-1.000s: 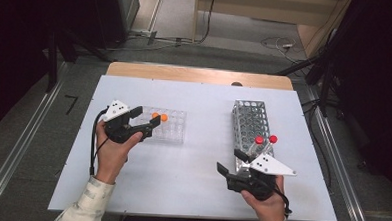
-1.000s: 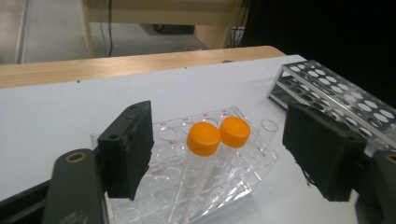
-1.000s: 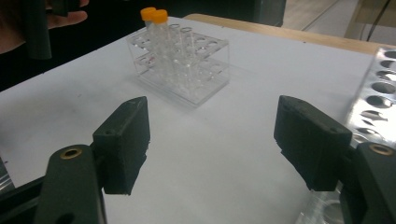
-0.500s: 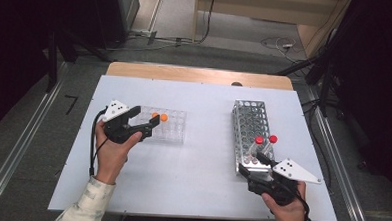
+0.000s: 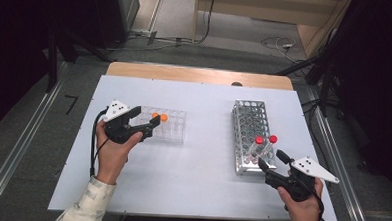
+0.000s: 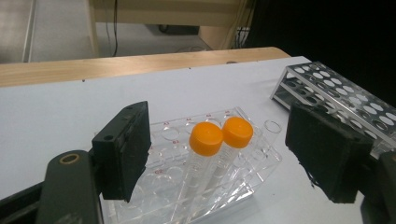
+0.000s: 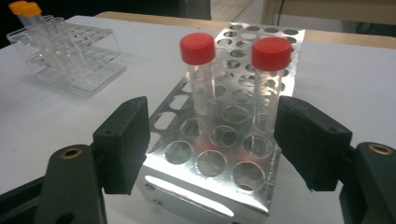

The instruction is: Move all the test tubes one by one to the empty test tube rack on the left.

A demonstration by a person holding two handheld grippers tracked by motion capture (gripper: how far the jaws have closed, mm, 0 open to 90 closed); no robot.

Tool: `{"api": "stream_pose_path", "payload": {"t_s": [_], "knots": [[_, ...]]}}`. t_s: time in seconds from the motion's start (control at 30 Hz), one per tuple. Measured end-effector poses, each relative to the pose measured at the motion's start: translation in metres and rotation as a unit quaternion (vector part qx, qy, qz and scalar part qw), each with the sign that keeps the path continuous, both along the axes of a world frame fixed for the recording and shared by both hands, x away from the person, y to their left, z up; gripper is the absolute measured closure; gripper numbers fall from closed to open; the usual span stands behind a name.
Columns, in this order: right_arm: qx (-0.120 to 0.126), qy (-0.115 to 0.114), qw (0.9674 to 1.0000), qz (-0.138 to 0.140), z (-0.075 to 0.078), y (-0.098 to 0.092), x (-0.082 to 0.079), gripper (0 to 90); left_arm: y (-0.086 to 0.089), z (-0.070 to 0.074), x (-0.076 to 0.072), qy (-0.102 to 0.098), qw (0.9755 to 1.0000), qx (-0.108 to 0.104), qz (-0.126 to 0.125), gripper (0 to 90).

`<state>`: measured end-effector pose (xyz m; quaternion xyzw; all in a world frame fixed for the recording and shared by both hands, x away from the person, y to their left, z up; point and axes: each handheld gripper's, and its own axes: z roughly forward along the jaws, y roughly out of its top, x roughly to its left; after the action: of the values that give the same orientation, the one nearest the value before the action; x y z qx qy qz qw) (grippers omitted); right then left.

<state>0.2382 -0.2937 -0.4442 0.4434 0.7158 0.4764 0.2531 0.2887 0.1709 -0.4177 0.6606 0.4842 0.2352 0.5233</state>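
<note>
Rightward along the near desk edge, the right gripper (image 5: 271, 162) has been shifted, fingers released before two red-capped clear tubes (image 7: 233, 79) in the perforated metal rack (image 5: 248, 118); the left gripper (image 5: 148, 122), fingers released, flanks two orange-capped tubes (image 6: 219, 135).

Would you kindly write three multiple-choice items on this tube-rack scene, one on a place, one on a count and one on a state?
1. Where do the orange-capped tubes stand?
A. in the clear plastic rack
B. in the metal rack
C. flat on the table

2. How many red-capped tubes stand in the metal rack?
A. one
B. two
C. four

3. How are the right tongs?
A. shut on a red cap
B. shut with nothing between them
C. open, short of the metal rack

Answers:
1 A: the left gripper view shows both orange caps rising from the clear rack.
2 B: the right gripper view shows two red caps side by side.
3 C: the jaws stand wide apart, holding nothing.
</note>
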Motion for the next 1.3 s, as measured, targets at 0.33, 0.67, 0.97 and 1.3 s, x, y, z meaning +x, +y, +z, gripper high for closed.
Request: {"api": "stream_pose_path", "payload": {"t_s": [0.33,0.67,0.97,1.3], "knots": [[-0.023,0.011,0.9993,-0.028,-0.011,-0.006,0.024,35.0,0.000,-0.001,0.000,0.001,1.0000,-0.001,0.003,23.5],[-0.036,0.007,0.9987,-0.034,-0.013,-0.003,0.040,57.0,-0.002,-0.002,0.000,0.003,1.0000,-0.003,0.000,24.8],[-0.044,0.002,0.9986,-0.031,-0.011,-0.004,0.043,70.8,-0.003,-0.002,0.000,0.004,1.0000,-0.001,0.000,25.5],[-0.024,-0.032,0.9988,-0.030,0.016,-0.006,0.035,71.2,-0.002,-0.001,0.000,0.002,1.0000,-0.003,-0.001,25.7]]}}
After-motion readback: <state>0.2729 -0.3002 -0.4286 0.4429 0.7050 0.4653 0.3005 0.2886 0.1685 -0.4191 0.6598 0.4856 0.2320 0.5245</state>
